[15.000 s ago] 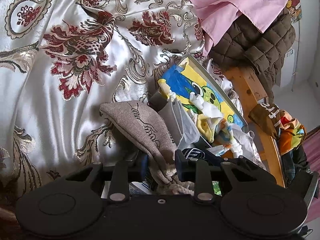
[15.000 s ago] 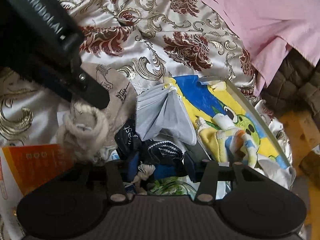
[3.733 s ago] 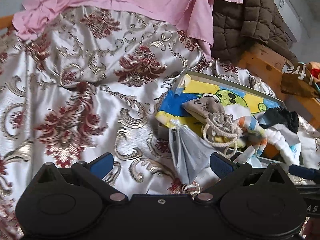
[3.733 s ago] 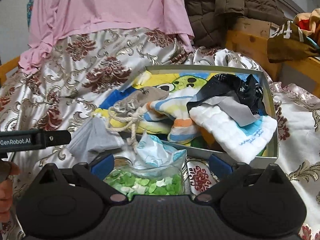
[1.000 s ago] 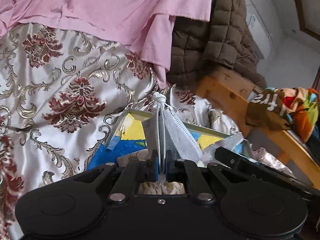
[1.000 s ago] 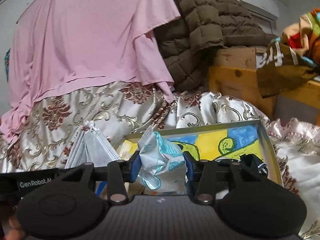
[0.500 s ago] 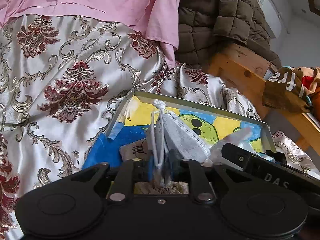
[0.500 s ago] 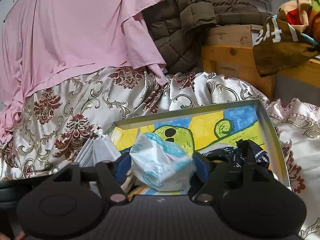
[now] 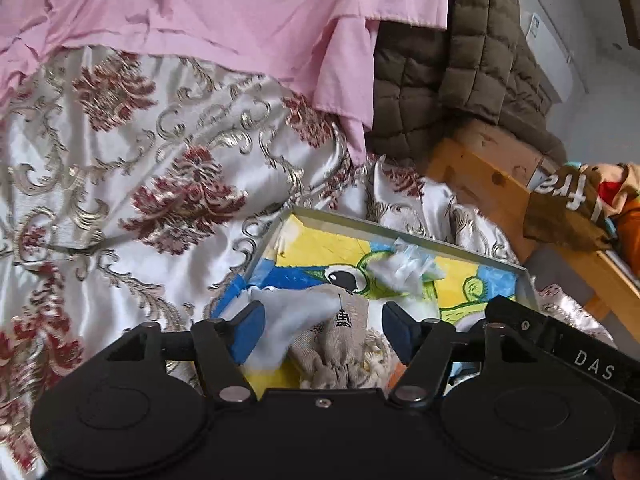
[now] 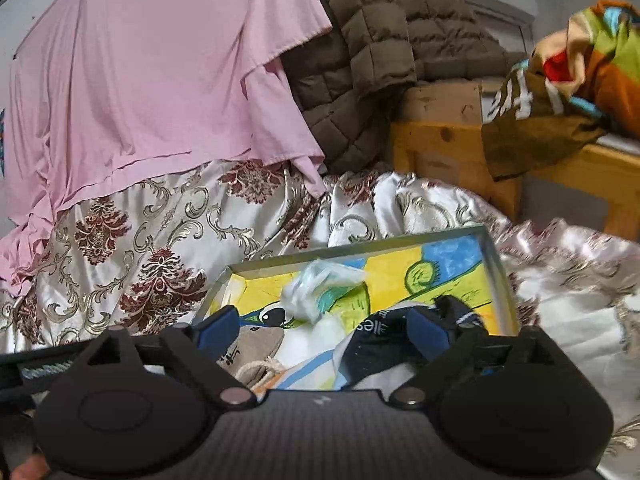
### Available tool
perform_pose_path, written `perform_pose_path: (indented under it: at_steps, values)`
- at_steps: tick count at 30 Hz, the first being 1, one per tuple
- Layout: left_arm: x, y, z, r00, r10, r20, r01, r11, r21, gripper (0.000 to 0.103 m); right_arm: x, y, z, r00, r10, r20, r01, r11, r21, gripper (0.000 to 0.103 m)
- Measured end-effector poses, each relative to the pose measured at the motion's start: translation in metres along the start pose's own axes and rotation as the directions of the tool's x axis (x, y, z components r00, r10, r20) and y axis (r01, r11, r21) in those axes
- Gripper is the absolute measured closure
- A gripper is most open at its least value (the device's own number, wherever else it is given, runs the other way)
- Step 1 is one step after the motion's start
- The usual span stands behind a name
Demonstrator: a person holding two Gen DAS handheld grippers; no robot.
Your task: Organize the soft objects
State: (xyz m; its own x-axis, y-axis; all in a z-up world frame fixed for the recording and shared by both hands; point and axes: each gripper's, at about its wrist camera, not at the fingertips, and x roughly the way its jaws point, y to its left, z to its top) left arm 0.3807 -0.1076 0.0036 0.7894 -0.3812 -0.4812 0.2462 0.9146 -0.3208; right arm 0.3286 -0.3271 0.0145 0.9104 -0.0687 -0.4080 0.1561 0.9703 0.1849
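A metal tray (image 9: 400,233) with a cartoon picture lies on the satin bedspread. In the left wrist view a grey face mask (image 9: 296,314) rests loose in it beside a beige drawstring pouch (image 9: 340,340). My left gripper (image 9: 322,328) is just above them, its jaws opening and its pads not pressing the mask. A crumpled blue-white plastic bag (image 10: 316,292) lies on the tray (image 10: 360,246) ahead of my right gripper (image 10: 323,326), whose jaws are opening wide with nothing gripped. A black sock (image 10: 376,344) sits under its right finger.
A pink cloth (image 9: 224,12) and a brown quilted jacket (image 9: 452,92) hang behind the tray. A wooden frame (image 10: 440,148) with colourful clothes (image 10: 560,80) stands at the right. The patterned bedspread (image 9: 120,184) spreads to the left. The right gripper's body (image 9: 560,354) lies close beside the left.
Both jaws have spread apart. The mask has dropped from the left gripper into the tray, and the plastic bag has fallen from the right gripper onto the picture.
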Motion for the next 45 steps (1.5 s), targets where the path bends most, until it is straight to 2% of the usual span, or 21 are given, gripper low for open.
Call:
perform_pose_path:
  at_steps: [4, 14, 20, 31, 39, 45]
  values:
    - [-0.034, 0.004, -0.010, 0.998, 0.022, 0.055, -0.022, 1.000, -0.002, 0.027, -0.025, 0.004, -0.006, 1.000, -0.003, 0.017, 0.004, 0.999, -0.037, 0.004]
    - [-0.111, 0.017, -0.047, 0.990, 0.081, 0.112, -0.083, 0.997, 0.008, 0.021, -0.084, 0.014, -0.036, 1.000, -0.014, 0.021, 0.016, 0.996, -0.083, 0.000]
    - [-0.143, 0.019, -0.068, 0.990, 0.088, 0.109, -0.092, 0.995, 0.032, 0.019, -0.123, 0.020, -0.056, 1.000, -0.024, 0.013, 0.025, 0.995, -0.101, 0.000]
    - [-0.186, 0.025, -0.109, 0.990, 0.112, 0.082, -0.118, 0.991, 0.067, 0.016, -0.172, 0.024, -0.084, 0.999, -0.048, -0.013, 0.047, 0.994, -0.094, 0.000]
    - [-0.204, 0.018, -0.119, 0.988, 0.129, 0.079, -0.137, 0.985, 0.104, 0.012, -0.193, 0.020, -0.097, 0.998, -0.052, -0.047, 0.048, 0.996, -0.068, 0.000]
    - [-0.210, 0.012, -0.125, 0.989, 0.129, 0.075, -0.138, 0.981, 0.136, 0.012, -0.198, 0.024, -0.101, 0.997, -0.057, -0.051, 0.052, 0.994, -0.093, 0.000]
